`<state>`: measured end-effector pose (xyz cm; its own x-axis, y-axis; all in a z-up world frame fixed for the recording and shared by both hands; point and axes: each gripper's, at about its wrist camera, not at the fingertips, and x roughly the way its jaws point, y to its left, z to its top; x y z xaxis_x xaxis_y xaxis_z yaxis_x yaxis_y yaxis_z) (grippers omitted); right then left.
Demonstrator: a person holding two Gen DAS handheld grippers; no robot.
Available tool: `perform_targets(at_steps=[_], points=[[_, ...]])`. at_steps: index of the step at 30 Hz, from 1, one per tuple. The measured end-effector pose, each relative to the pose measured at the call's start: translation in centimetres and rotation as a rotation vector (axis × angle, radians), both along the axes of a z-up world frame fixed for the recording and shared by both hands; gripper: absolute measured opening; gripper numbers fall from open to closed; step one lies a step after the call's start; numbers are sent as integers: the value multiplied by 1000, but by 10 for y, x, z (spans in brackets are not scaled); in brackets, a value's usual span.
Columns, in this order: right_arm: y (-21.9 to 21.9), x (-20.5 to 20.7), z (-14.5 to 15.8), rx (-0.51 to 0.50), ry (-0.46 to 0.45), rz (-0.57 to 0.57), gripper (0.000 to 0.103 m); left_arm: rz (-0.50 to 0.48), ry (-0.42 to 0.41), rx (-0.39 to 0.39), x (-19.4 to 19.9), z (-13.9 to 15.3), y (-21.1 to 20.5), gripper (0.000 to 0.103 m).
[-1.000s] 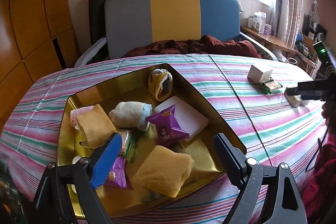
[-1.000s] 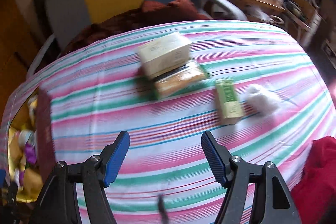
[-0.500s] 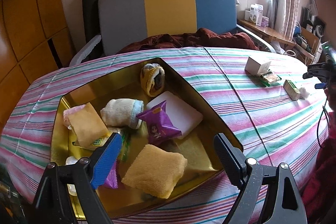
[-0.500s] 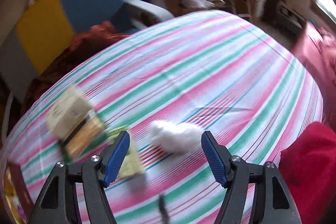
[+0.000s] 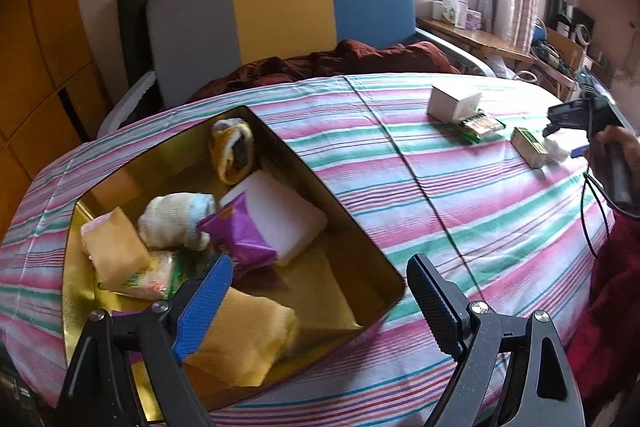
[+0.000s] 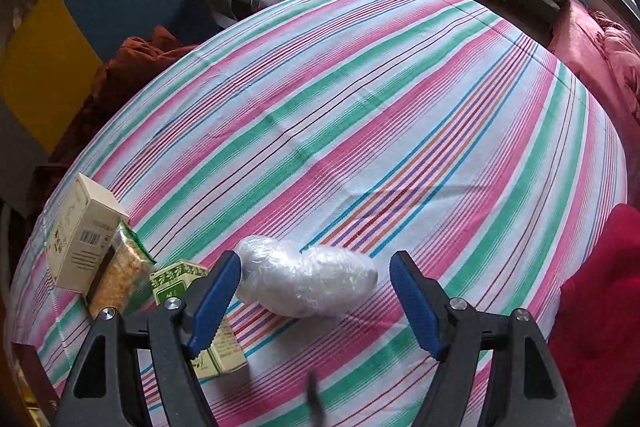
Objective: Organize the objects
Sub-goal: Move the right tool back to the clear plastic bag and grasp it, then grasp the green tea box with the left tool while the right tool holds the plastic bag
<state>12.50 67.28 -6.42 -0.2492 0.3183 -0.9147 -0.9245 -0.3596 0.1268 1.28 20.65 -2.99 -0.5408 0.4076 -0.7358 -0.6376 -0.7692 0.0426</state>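
The plastic-wrapped bundle (image 6: pixel 306 283) lies crosswise between the right claw's (image 6: pixel 314 291) just-widened, untouching jaws; the left claw (image 5: pixel 316 291) gapes over the sock-and-snack-filled gold tin (image 5: pixel 280 143).

Left gripper (image 5: pixel 316 291): black frame, blue ribbed pads, silver screws.
Right gripper (image 6: pixel 316 291): the same; black cable.
Sleeve (image 5: pixel 612 291): red.
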Motion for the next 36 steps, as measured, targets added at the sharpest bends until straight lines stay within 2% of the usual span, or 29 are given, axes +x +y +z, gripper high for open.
perform_targets(at_steps=[11, 12, 13, 17, 21, 28, 36], points=[[2, -13, -12, -5, -57, 28, 78, -18, -31, -10, 1, -8, 5, 90], [2, -14, -14, -9, -62, 33, 74, -19, -31, -11, 1, -9, 5, 90], [1, -14, -15, -12, -65, 37, 66, -22, -32, -12, 1, -9, 6, 90], [-5, -19, -16, 1, -76, 72, 62, -29, -37, -24, -1, -11, 12, 90], [-9, -22, -10, 35, -82, 87, 61, -47, -9, -21, -1, -3, 22, 90], [4, -12, 0, 57, -41, 28, 61, -97, 41, -37, 3, 9, 47, 90], [3, -5, 17, 74, 37, 39, 61, -167, 61, -74, 11, 10, 81, 90]])
